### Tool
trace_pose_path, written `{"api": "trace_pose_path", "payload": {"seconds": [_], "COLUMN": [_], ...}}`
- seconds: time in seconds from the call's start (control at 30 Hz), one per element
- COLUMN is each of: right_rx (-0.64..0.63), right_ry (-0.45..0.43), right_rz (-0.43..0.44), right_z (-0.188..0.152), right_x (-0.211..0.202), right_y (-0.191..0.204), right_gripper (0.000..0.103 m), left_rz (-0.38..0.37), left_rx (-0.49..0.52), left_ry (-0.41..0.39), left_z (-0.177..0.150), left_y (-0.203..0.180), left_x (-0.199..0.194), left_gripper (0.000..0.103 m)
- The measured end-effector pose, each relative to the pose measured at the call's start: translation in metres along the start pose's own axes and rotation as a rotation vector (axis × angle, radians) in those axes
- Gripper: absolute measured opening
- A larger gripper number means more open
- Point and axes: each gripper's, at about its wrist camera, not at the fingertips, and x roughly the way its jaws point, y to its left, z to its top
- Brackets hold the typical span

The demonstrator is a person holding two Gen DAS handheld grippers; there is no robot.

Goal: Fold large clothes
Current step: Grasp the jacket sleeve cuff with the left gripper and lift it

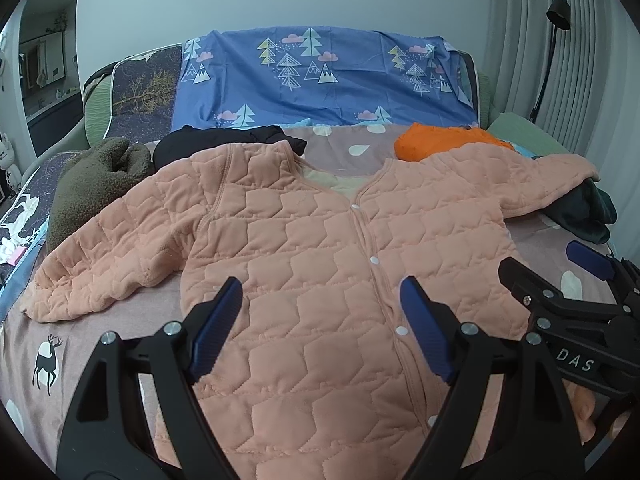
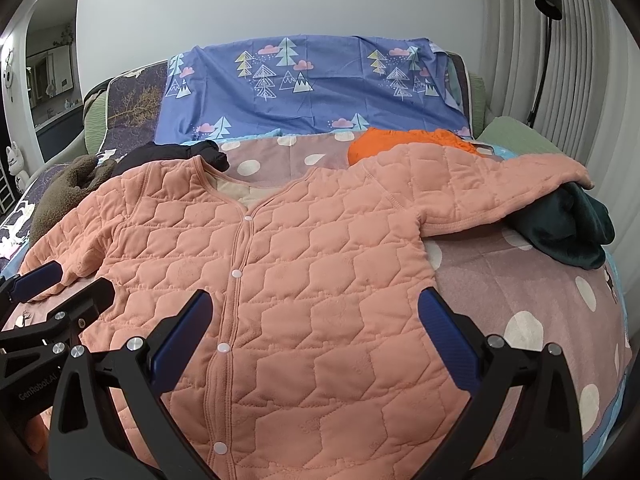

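Note:
A peach quilted jacket lies flat and face up on the bed, snapped shut down the front, both sleeves spread outward. My left gripper hovers open above its lower front, left of the snap line, with nothing between its blue pads. My right gripper is open too, over the jacket's lower right half, with no cloth pinched. Each gripper shows at the edge of the other's view: the right gripper, the left gripper.
Other clothes ring the jacket: an olive fleece, a black garment, an orange one, a dark green one under the right sleeve. A blue tree-print sheet drapes the back. A floor lamp and curtains stand at right.

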Motion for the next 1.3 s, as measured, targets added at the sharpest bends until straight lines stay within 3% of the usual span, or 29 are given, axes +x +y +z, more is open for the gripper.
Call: {"api": "trace_pose_path", "payload": {"seconds": [0.3,0.47,0.6,0.67,0.8,0.87,1.03,1.17,1.23,1.3], "right_rx": [0.003,-0.009,-0.008,-0.008,0.011,0.009,0.005,-0.007,-0.008,-0.013], "right_ry": [0.001,-0.008,-0.021,-0.007,0.039,0.054,0.087,0.077,0.079,0.087], "right_rz": [-0.004,0.001,0.013,0.017,0.073,0.090,0.093,0.061,0.049,0.046], "right_z": [0.000,-0.002,-0.006,-0.006,-0.009,-0.010,-0.013,-0.012,-0.011,-0.010], "right_x": [0.002,0.005,0.007,0.012,0.022,0.024,0.028,0.027,0.029,0.032], "right_y": [-0.001,-0.002,-0.006,-0.008,-0.011,-0.009,-0.004,-0.003,-0.004,-0.003], "right_gripper": [0.102,0.102,0.099,0.087,0.069,0.068,0.068,0.068,0.068,0.068], "left_rz": [-0.008,-0.045,-0.066,-0.055,0.071,0.151,0.194,0.144,0.133,0.139], "left_rx": [0.001,-0.038,-0.201,-0.305,-0.535,-0.668,-0.906,-1.049,-1.104,-1.147], "left_ry": [0.010,0.029,0.081,0.094,0.077,0.075,0.066,0.051,0.021,-0.019], "left_z": [-0.001,-0.002,-0.014,-0.026,-0.062,-0.082,-0.114,-0.119,-0.120,-0.120], "left_y": [0.000,0.014,0.075,0.114,0.216,0.272,0.369,0.408,0.421,0.434], "left_x": [0.003,0.009,0.022,0.023,0.016,0.012,0.024,0.045,0.054,0.061], "left_gripper": [0.082,0.062,0.054,0.053,0.051,0.051,0.054,0.074,0.075,0.069]}}
